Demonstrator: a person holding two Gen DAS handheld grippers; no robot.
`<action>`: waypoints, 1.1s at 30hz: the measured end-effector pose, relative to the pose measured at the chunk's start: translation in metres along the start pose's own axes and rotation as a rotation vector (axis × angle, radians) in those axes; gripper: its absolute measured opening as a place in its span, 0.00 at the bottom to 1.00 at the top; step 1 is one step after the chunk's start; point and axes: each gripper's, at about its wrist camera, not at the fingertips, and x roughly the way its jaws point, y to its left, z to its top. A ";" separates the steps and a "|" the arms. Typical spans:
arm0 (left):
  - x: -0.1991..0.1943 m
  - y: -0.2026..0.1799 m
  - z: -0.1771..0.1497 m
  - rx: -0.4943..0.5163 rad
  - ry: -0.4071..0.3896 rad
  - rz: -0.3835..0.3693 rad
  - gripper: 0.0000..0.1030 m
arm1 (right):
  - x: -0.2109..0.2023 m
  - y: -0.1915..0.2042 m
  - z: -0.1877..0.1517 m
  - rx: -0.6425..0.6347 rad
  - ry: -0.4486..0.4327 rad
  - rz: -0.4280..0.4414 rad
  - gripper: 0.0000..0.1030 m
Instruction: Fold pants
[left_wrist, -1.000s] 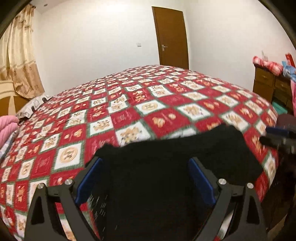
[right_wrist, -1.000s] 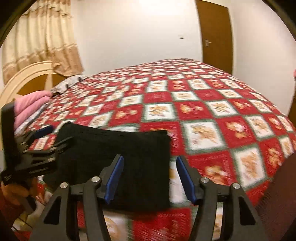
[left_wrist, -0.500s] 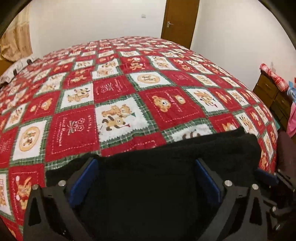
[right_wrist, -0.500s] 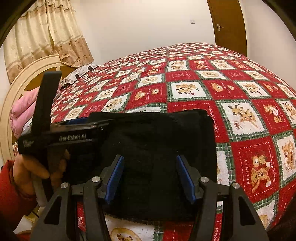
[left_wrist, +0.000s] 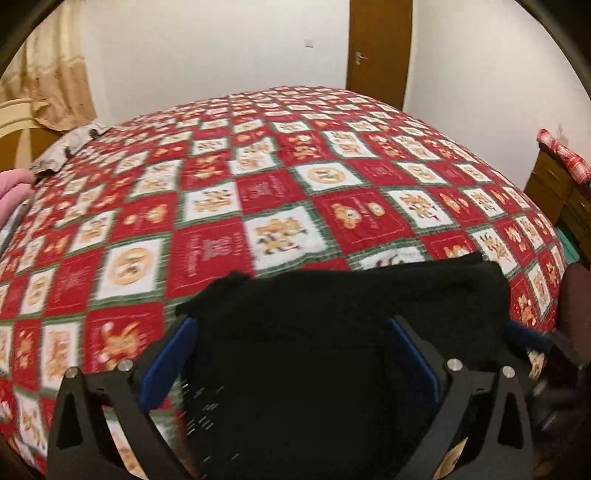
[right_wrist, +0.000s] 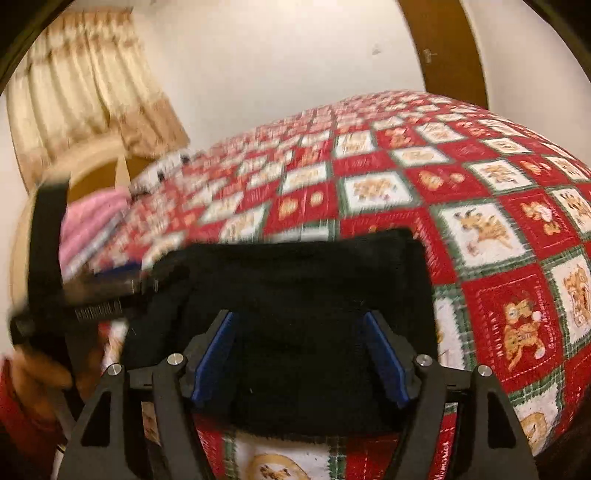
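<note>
The black pants (left_wrist: 332, 317) lie folded into a compact rectangle on the near edge of the bed. They also fill the middle of the right wrist view (right_wrist: 303, 295). My left gripper (left_wrist: 291, 354) is open just above the pants' left part, its blue pads (left_wrist: 166, 362) spread wide. My right gripper (right_wrist: 301, 354) is open over the pants' right part. The left gripper shows at the left of the right wrist view (right_wrist: 92, 299), held by a hand. The right gripper's tip shows at the right edge of the left wrist view (left_wrist: 532, 339).
The bed carries a red, white and green patchwork quilt (left_wrist: 277, 192). Pink bedding (right_wrist: 92, 221) and a cream headboard (right_wrist: 92, 166) lie at the left. A wooden dresser (left_wrist: 557, 192) with clothes stands at the right. A brown door (left_wrist: 380, 48) is at the back.
Both grippers stay open over the pants. Both views have tilted up and pulled back slightly, with motion blur. The pants' left corner now looks a little rumpled.
</note>
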 end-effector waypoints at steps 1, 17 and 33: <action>-0.002 0.003 -0.001 -0.001 -0.003 0.020 1.00 | -0.006 -0.003 0.003 0.013 -0.026 -0.006 0.71; 0.010 0.027 -0.031 -0.117 0.051 -0.043 1.00 | -0.002 -0.098 -0.004 0.360 0.012 -0.006 0.72; 0.015 0.036 -0.055 -0.243 0.062 -0.144 1.00 | 0.021 -0.027 -0.025 0.087 0.112 -0.139 0.80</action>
